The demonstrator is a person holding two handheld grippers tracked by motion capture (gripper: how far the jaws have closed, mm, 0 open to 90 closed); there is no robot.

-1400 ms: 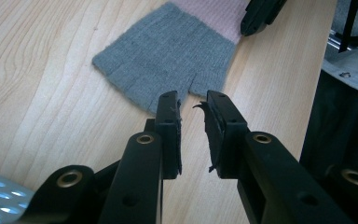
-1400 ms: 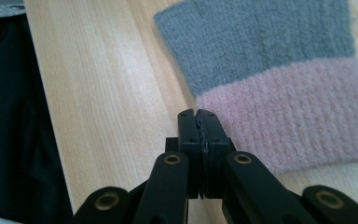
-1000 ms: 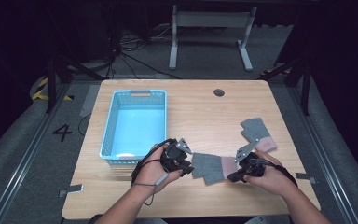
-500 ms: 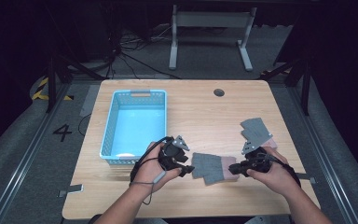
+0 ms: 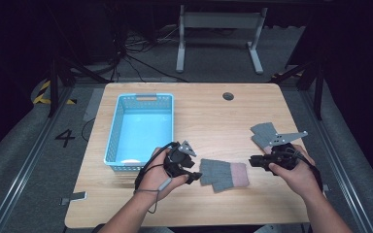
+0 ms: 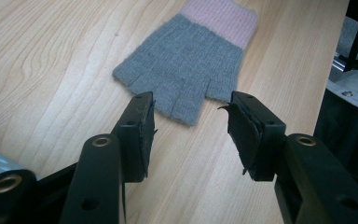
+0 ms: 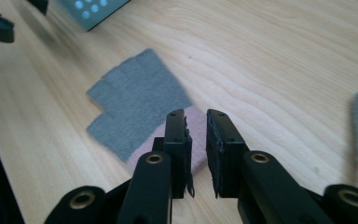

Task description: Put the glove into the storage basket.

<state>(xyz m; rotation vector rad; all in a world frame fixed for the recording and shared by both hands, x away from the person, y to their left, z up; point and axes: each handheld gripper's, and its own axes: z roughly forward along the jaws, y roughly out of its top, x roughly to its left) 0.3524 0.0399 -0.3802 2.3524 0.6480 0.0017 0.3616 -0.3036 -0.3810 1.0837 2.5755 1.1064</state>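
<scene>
Two claws flank the grey glove [image 5: 222, 174]: left claw [image 5: 193, 171] wide, right claw [image 5: 252, 160] narrow, basket [image 5: 141, 99] beside.

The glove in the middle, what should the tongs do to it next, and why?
Probably ease the left tongs forward and close them on the glove. They stand open just short of its finger end, and it lies flat on the table, not yet held. The basket sits close by.

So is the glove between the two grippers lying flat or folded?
Flat. The glove lies spread on the table, its short finger parts and pink cuff all showing.
</scene>
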